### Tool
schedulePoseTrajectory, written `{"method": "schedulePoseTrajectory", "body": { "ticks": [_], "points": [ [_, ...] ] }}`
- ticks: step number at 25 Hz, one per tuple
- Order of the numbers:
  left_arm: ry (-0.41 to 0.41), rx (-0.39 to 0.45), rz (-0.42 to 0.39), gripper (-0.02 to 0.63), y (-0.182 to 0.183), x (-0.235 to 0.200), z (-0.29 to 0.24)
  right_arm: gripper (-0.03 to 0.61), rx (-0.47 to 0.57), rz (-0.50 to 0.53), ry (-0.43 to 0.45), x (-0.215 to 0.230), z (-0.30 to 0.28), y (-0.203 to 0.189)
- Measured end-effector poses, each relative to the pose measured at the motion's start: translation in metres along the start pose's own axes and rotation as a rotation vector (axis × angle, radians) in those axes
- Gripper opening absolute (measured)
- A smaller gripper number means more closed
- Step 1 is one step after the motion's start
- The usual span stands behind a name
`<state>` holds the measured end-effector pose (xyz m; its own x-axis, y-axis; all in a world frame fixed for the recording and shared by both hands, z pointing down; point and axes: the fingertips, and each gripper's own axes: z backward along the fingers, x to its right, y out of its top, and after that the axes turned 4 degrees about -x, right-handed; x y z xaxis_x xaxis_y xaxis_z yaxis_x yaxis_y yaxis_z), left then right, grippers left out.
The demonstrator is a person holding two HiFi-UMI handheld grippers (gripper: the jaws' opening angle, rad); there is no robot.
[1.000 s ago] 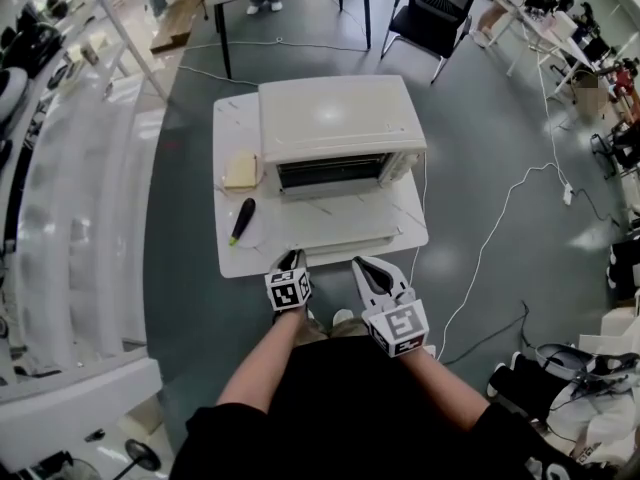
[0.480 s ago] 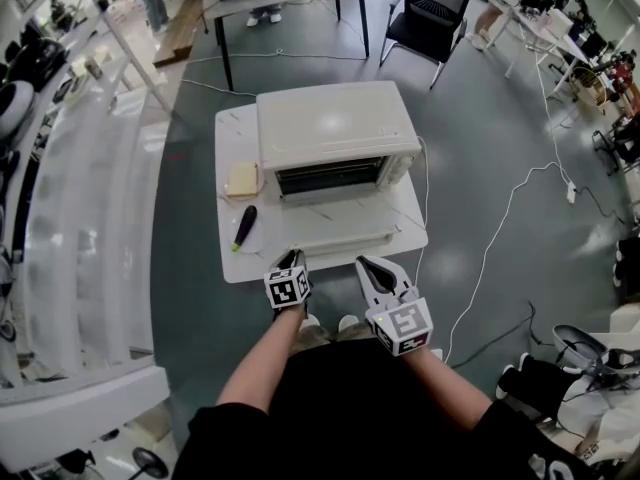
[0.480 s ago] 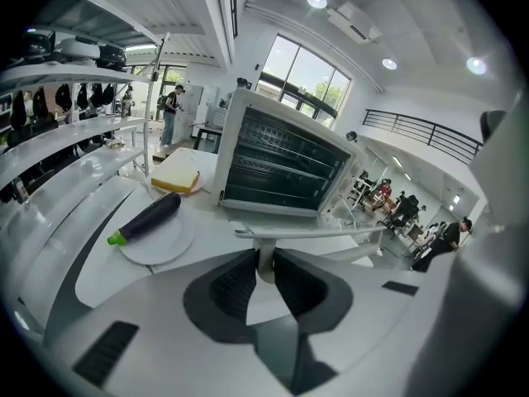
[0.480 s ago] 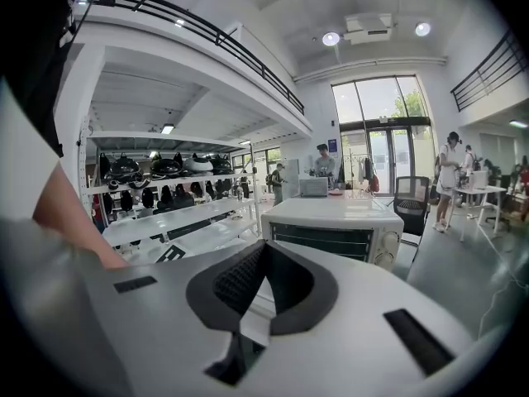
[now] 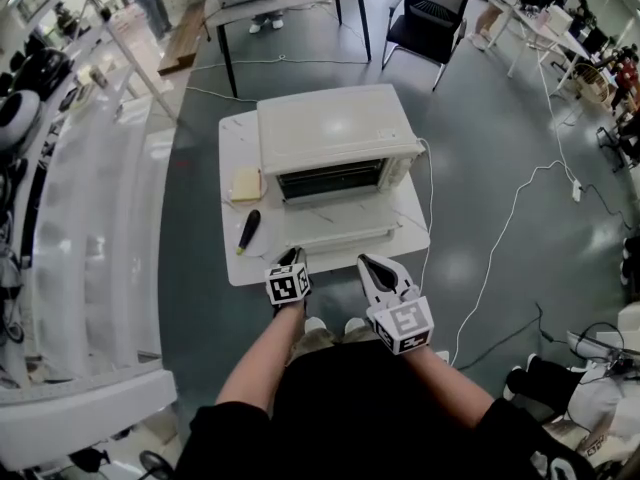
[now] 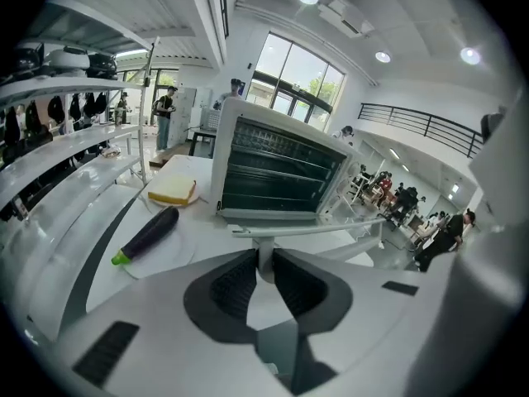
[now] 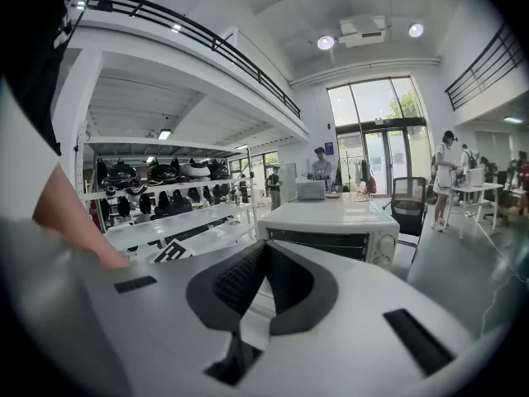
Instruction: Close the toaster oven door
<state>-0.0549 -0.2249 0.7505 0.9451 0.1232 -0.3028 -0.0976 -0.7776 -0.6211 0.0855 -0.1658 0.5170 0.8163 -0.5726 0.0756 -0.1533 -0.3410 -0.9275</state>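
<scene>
Jaws of the left gripper (image 6: 263, 260) clamped the handle (image 6: 322, 228) of the toaster oven door (image 5: 340, 223), which lay dropped open over the table (image 5: 232, 148) — the right gripper (image 7: 264, 246) was closed on nothing. The next move, as I judged it, called for swinging the handle up and inward.

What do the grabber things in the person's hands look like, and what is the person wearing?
Both are white plastic claws. The left gripper and right gripper each have two pointed jaws lined with black ribbed pads, and each carries a white cube printed with black square markers. No cables show. The person wears a black short-sleeved top; the forearms are bare.
</scene>
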Motion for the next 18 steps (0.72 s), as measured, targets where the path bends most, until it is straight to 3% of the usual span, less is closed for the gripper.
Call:
{"method": "schedulePoseTrajectory", "body": {
  "ticks": [18],
  "points": [
    [0.003, 0.052, 0.027, 0.077, 0.025, 0.003, 0.012, 0.021, 0.039, -0.027, -0.026, 0.012, 0.004, 0.009]
  ]
}}
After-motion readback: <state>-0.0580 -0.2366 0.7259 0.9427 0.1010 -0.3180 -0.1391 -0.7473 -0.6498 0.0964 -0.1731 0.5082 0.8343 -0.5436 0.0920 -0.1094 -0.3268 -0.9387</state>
